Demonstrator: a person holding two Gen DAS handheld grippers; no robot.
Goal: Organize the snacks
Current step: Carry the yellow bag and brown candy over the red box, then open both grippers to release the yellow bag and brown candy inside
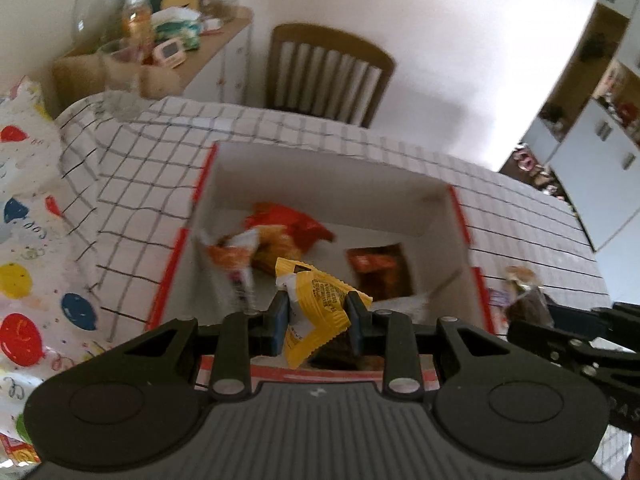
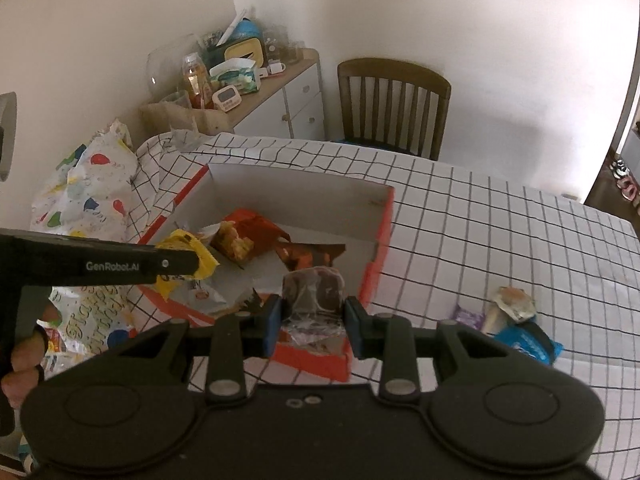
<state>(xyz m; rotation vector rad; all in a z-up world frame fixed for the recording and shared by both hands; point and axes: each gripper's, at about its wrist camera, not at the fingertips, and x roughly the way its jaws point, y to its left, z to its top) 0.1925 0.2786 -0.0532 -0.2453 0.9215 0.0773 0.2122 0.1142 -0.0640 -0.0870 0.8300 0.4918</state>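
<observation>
My left gripper (image 1: 318, 312) is shut on a yellow snack packet (image 1: 316, 304), held over the near edge of a white box with red sides (image 1: 460, 216). From the right wrist view that yellow snack packet (image 2: 192, 256) hangs at the box's (image 2: 384, 220) left rim. My right gripper (image 2: 312, 320) is shut on a clear-wrapped brown snack (image 2: 314, 292) above the box's near right corner. Inside the box lie an orange-red bag (image 1: 288, 224), a dark brown packet (image 1: 380, 268) and an orange-and-white packet (image 1: 232, 256).
A checked tablecloth (image 2: 480, 220) covers the table. More snacks lie to the box's right: a blue packet (image 2: 528, 340), a purple one (image 2: 468, 316) and a foil-wrapped one (image 2: 512, 300). A balloon-print bag (image 2: 92, 184) sits on the left. A wooden chair (image 2: 392, 104) and a cluttered cabinet (image 2: 260, 92) stand behind.
</observation>
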